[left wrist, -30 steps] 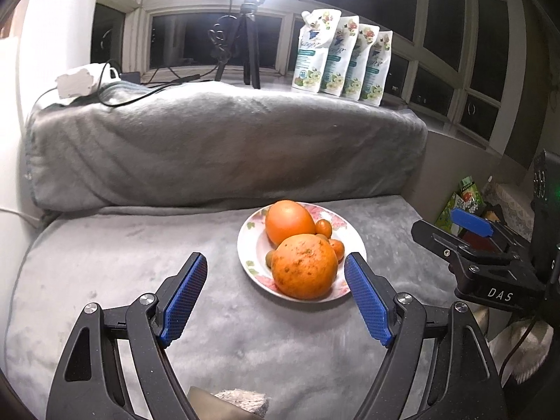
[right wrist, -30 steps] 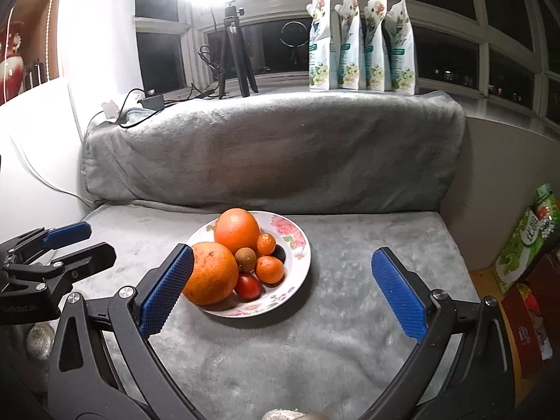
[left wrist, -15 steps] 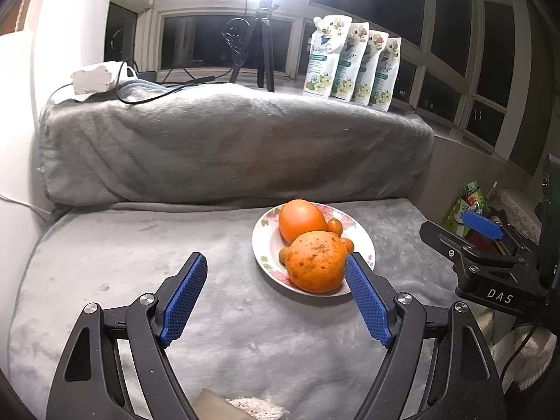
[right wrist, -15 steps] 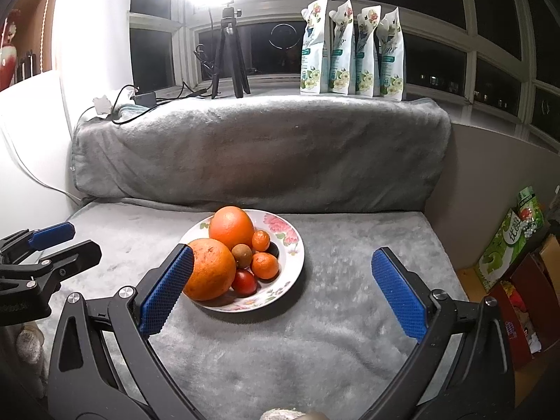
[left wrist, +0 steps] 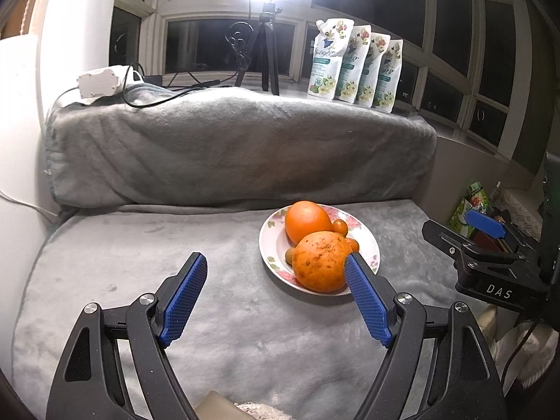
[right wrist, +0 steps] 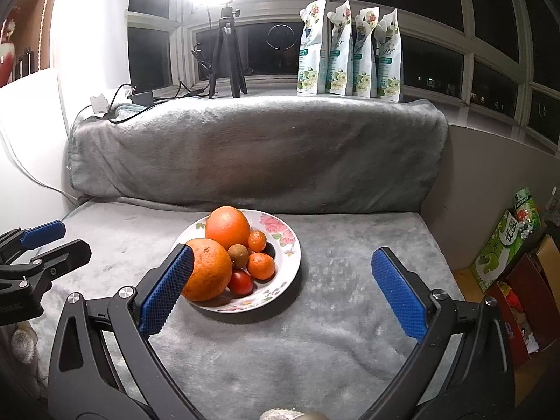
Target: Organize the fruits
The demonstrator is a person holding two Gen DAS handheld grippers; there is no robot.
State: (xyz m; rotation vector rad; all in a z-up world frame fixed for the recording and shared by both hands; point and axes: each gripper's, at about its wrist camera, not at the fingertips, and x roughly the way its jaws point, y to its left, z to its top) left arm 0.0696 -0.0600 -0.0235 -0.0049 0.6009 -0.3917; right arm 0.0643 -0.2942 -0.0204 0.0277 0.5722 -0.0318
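A white floral plate (left wrist: 273, 241) (right wrist: 285, 227) sits on the grey blanket and holds the fruit. On it are two big oranges (left wrist: 317, 262) (right wrist: 227, 227), two small tangerines (right wrist: 260, 265), a brown kiwi-like fruit (right wrist: 238, 256) and a red tomato (right wrist: 240, 282). My left gripper (left wrist: 276, 301) is open and empty, low over the blanket, left and in front of the plate. My right gripper (right wrist: 283, 297) is open and empty, in front of the plate's right side. Each gripper shows at the edge of the other's view.
A rolled grey blanket bolster (left wrist: 238, 150) runs behind the plate. Several white pouches (right wrist: 346, 52), a tripod (right wrist: 227, 52) and cables stand on the sill. A wall is at the left. Boxes and green packets (right wrist: 504, 245) sit past the right edge.
Both grippers have drawn back and turned slightly; the plate has slid right in the left view and sits smaller in the right view. Both stay open and empty.
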